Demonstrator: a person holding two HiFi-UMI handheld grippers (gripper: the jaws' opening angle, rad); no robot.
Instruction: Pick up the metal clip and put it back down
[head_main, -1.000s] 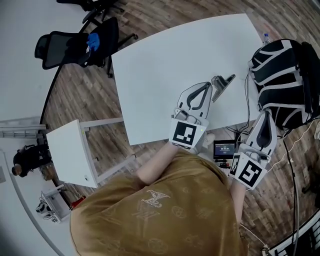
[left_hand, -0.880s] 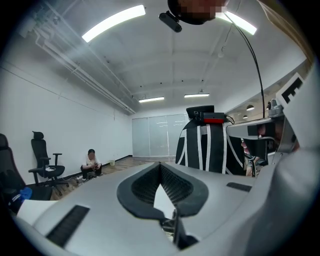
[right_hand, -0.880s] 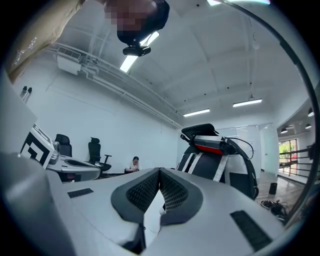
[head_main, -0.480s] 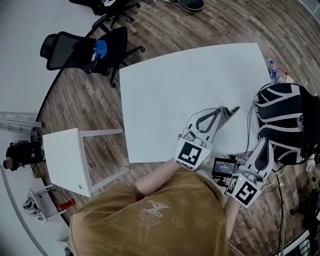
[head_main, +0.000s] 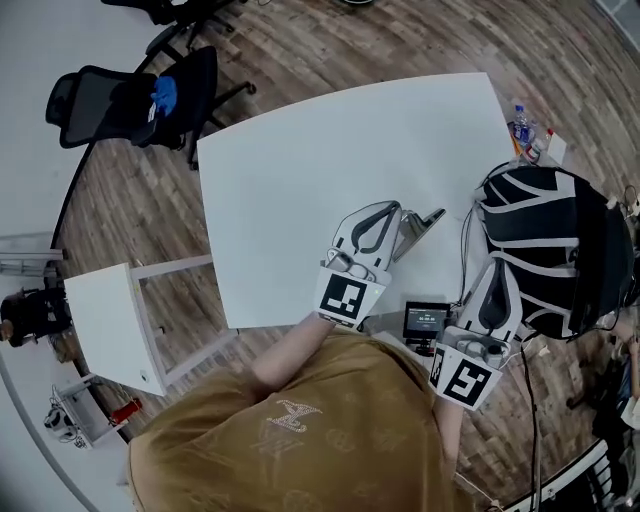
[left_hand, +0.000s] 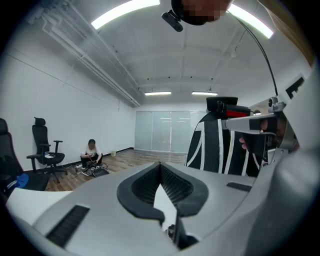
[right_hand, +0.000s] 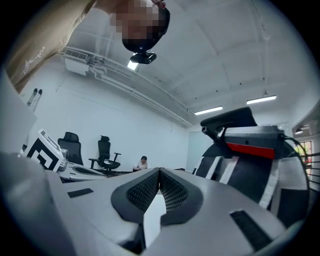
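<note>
Head view puts the grey folded metal clip (head_main: 421, 224) just right of my clenched, empty left gripper (head_main: 388, 208) on the white surface (head_main: 290, 170), its long axis slanting up-right, with my shut right gripper (head_main: 499, 270) farther off.

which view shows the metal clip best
The head view: the metal clip appears over the white table, right beside the tip of the left gripper. Neither gripper view shows it.

A black, white-striped object (head_main: 555, 250) stands beside the white table (head_main: 300, 160), office chair (head_main: 115, 100) opposite.
</note>
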